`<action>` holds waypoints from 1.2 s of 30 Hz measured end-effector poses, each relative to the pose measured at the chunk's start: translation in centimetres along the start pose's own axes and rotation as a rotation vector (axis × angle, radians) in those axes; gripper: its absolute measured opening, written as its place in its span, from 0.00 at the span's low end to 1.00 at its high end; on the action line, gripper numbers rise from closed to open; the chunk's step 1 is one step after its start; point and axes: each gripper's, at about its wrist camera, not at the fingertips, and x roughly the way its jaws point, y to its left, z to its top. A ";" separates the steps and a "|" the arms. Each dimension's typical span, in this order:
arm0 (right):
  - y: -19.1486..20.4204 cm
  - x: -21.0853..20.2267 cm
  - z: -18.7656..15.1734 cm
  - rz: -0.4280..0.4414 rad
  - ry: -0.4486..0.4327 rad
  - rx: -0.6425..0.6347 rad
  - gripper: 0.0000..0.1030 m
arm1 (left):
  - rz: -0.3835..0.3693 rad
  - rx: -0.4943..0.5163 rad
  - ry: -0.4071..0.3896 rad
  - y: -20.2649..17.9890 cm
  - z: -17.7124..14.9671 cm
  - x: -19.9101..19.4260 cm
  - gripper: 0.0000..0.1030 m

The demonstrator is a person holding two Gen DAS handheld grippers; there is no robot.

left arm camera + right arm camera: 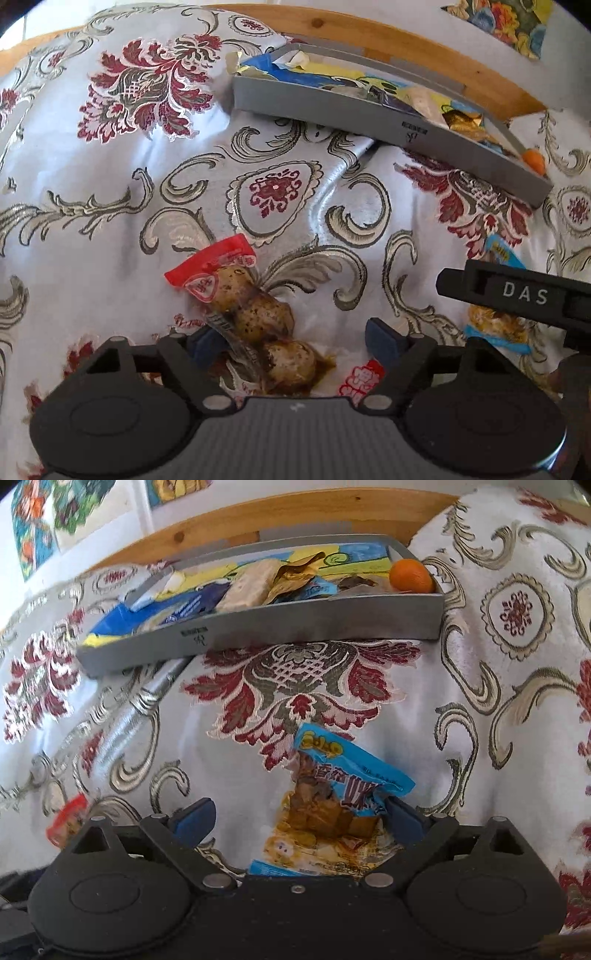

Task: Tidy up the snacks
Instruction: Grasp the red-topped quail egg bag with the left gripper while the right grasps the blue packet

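In the left wrist view a clear pack of brown marinated eggs (pixel 255 310) with a red top lies on the flowered cloth. My left gripper (pixel 295 339) is open around its lower end, and the left pad touches the wrapper. In the right wrist view a blue packet of brown cubes (pixel 332 794) lies between the fingers of my open right gripper (pixel 297 818), close against the right pad. A grey tray (pixel 295 624) with several snack wrappers and an orange (pixel 410 576) sits further back.
The tray (pixel 369 122) lies at an angle near the wooden edge (pixel 406 40) of the table. The right tool's black body (pixel 517 295) reaches in over the blue packet (pixel 498 254). The red egg pack (pixel 66 819) shows at the right view's left edge. The cloth is creased.
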 end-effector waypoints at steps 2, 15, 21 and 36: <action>0.0 0.1 0.0 -0.019 -0.001 -0.014 0.89 | 0.011 -0.003 -0.006 0.1 0.0 0.0 0.76; 0.2 -0.3 -0.6 -0.080 -0.014 -0.041 0.67 | -0.004 -0.076 -0.011 1.6 0.2 -0.9 0.55; 0.4 -1.1 -0.7 -0.002 0.035 -0.016 0.65 | -0.028 -0.104 0.009 1.9 0.1 -1.4 0.52; 2.2 -1.6 -1.3 0.079 0.074 -0.067 0.64 | -0.029 -0.088 0.010 1.8 -0.3 -1.9 0.51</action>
